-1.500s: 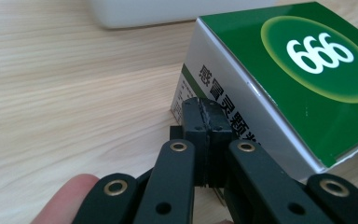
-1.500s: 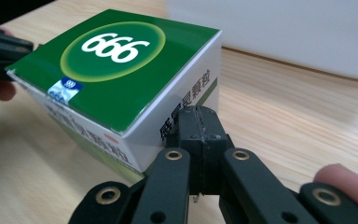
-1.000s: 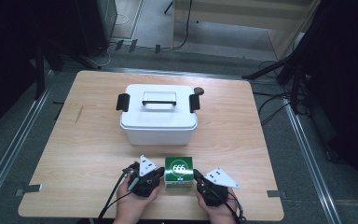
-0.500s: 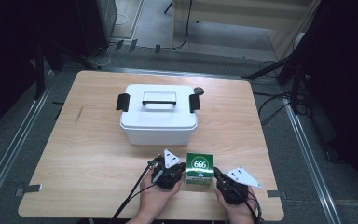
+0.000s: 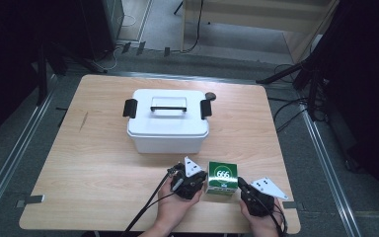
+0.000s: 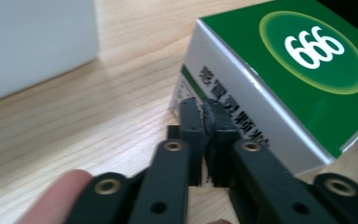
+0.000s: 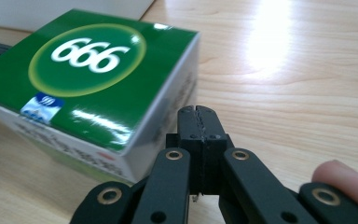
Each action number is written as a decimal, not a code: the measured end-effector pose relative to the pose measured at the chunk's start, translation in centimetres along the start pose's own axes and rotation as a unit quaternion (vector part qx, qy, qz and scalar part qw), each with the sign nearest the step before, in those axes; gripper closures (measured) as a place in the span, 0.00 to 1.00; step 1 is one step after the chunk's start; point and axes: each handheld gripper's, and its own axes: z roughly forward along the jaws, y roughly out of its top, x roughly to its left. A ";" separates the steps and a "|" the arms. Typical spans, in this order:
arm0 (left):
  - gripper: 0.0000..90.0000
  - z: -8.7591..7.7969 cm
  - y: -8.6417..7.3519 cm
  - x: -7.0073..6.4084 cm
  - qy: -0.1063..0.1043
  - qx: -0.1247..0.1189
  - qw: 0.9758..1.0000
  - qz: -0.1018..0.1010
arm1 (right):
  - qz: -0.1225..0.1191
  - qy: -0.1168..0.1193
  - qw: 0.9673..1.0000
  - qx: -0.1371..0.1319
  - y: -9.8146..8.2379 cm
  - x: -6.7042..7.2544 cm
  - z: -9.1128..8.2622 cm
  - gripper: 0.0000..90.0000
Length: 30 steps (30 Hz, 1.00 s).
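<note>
The carton (image 5: 222, 176) sits on the table (image 5: 94, 168) near its front edge, in front of the lidded bin (image 5: 168, 120). The left gripper (image 5: 197, 181) flanks its left side, the right gripper (image 5: 241, 186) its right.

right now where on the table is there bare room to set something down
Free: the wide strip of table left of the white bin, reaching the front left corner, and the stretch right of the bin toward the right edge. Crowded: the front middle, where the green box sits between the left gripper and right gripper.
</note>
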 end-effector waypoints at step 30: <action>1.00 -12.2 -0.8 19.8 0.148 -0.036 0.982 -0.112 | -0.081 0.066 0.994 0.003 13.4 1.4 8.1 1.00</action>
